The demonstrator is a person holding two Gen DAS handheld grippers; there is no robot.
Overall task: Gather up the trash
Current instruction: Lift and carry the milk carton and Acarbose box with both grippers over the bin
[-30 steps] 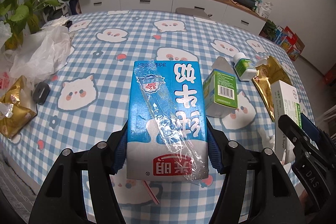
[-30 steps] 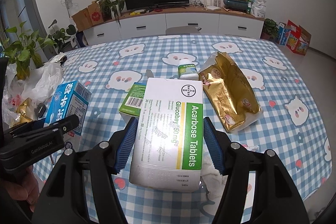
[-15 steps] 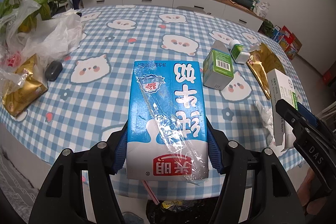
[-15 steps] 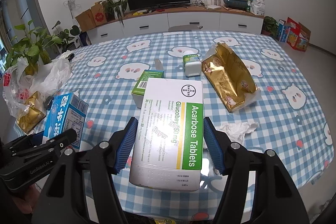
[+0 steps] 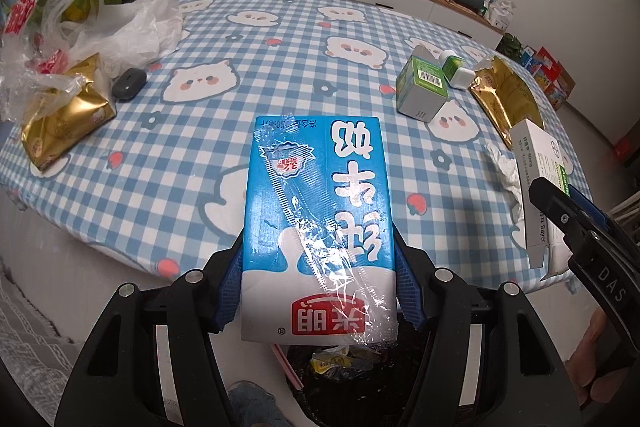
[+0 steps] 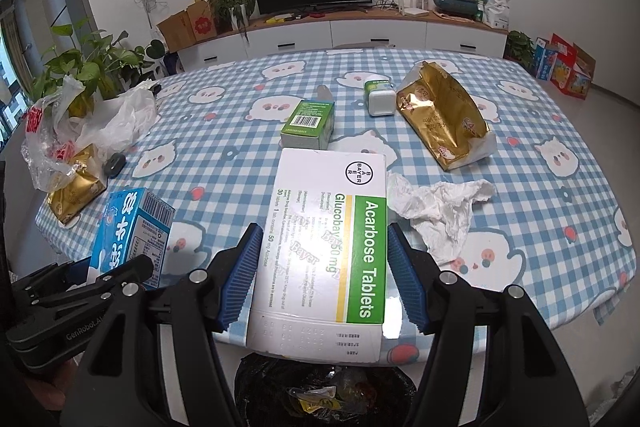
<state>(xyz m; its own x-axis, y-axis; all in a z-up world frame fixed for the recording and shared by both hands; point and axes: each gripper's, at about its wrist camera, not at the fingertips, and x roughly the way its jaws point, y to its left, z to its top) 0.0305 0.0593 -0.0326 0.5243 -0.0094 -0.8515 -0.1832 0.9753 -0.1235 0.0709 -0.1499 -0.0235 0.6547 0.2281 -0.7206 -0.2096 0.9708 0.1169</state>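
- A black-lined trash bin (image 6: 324, 387) sits on the floor just off the table's near edge, with yellow wrappers crumpled inside.
- The left gripper (image 5: 318, 291) clamps a blue-and-white milk carton (image 5: 318, 223) between ribbed blue pads, above the near edge and the bin; the rectangular carton bears Chinese characters, a red logo patch and a straw in crinkled clear film.
- The right gripper (image 6: 322, 275) squeezes a flat white medicine box (image 6: 324, 251) over the same edge; its glossy card reads "Glucobay 50 mg", "Acarbose Tablets" on a green band, and "BAYER" in a round mark.
- A crumpled white tissue (image 6: 438, 209) lies on the blue checked tablecloth (image 6: 248, 131), printed with white cartoon animals, near the near edge.
- Mid-table stands a small green carton (image 6: 308, 125) with a barcode, and beyond it a white bottle (image 6: 380, 97) with a green label.
- A torn gold foil bag (image 6: 440, 119) lies toward the right edge.
- At the left edge: another gold foil packet (image 6: 74, 189), a dark oval object (image 6: 114, 163), and clear and white plastic bags (image 6: 100, 123).
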